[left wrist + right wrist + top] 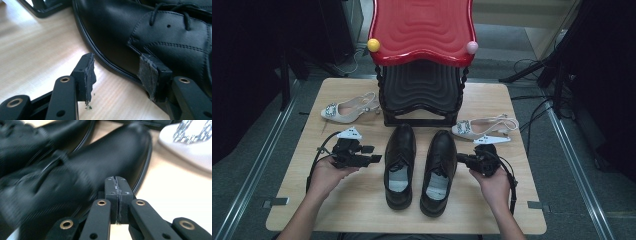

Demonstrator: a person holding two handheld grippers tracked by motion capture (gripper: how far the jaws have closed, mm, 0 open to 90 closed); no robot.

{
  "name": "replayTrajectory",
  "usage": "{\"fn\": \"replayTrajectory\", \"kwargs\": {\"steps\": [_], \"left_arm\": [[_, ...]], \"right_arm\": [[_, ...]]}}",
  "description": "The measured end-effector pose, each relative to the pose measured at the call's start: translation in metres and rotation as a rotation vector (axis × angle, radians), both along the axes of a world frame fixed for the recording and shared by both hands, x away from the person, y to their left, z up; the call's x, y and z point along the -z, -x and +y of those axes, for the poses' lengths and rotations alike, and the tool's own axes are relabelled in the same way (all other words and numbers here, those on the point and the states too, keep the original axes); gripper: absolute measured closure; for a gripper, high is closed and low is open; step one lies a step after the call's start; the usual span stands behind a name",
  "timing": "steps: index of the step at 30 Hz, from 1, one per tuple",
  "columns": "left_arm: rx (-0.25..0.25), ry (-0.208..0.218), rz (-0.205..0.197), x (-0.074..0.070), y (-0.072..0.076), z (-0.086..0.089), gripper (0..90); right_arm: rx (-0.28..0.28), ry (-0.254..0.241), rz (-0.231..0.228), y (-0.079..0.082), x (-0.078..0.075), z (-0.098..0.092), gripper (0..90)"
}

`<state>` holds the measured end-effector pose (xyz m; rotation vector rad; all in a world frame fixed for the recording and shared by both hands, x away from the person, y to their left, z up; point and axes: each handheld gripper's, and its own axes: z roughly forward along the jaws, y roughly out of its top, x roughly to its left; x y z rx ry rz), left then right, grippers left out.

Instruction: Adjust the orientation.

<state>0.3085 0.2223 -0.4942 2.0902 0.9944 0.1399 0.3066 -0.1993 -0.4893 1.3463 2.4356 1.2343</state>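
Observation:
Two black leather lace-up shoes stand side by side on the wooden table (362, 205), toes pointing away: the left shoe (400, 165) and the right shoe (438, 170). My left gripper (374, 159) lies level just left of the left shoe, pointing at its side. In the left gripper view its jaws (117, 72) stand open, with the shoe's sole edge (150, 30) right in front of them and bare table between the pads. My right gripper (458, 158) points at the right shoe's outer side. The right gripper (116, 182) is shut on nothing, beside that shoe (100, 162).
A red-topped stool over a black stacked base (422, 30) stands at the table's back middle. One white jewelled slingback (349, 108) lies at back left, another (484, 126) at back right, close to my right gripper. Dark stands and cables flank the table.

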Motion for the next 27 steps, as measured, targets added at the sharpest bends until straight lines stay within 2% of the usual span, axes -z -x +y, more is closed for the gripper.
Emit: {"fn": "replayTrajectory", "kwargs": {"steps": [2,4,7,13,16,22,27], "left_arm": [[-0.012,0.027,0.004,0.000,-0.002,0.001,46.8],[-0.029,0.059,0.030,0.000,-0.005,0.002,45.9],[-0.039,0.094,0.050,0.000,-0.009,0.004,45.9],[-0.025,0.048,0.045,0.000,-0.014,-0.003,47.3],[-0.010,0.033,0.047,0.000,-0.015,-0.006,47.6],[-0.004,0.018,0.038,0.000,-0.015,-0.008,48.2],[-0.011,0.026,0.048,0.000,-0.015,-0.008,49.0]], "right_arm": [[-0.008,-0.006,0.001,0.009,-0.003,-0.002,89.9],[-0.021,-0.010,0.000,0.019,-0.004,-0.003,89.9],[-0.048,0.011,0.012,0.031,-0.001,-0.001,89.8],[-0.107,0.016,0.040,0.052,0.002,0.004,89.9],[-0.145,0.034,0.028,0.059,0.002,0.009,90.0],[-0.140,0.026,0.039,0.058,0.004,0.012,90.0],[-0.146,0.017,0.047,0.057,0.005,0.017,90.0]]}}
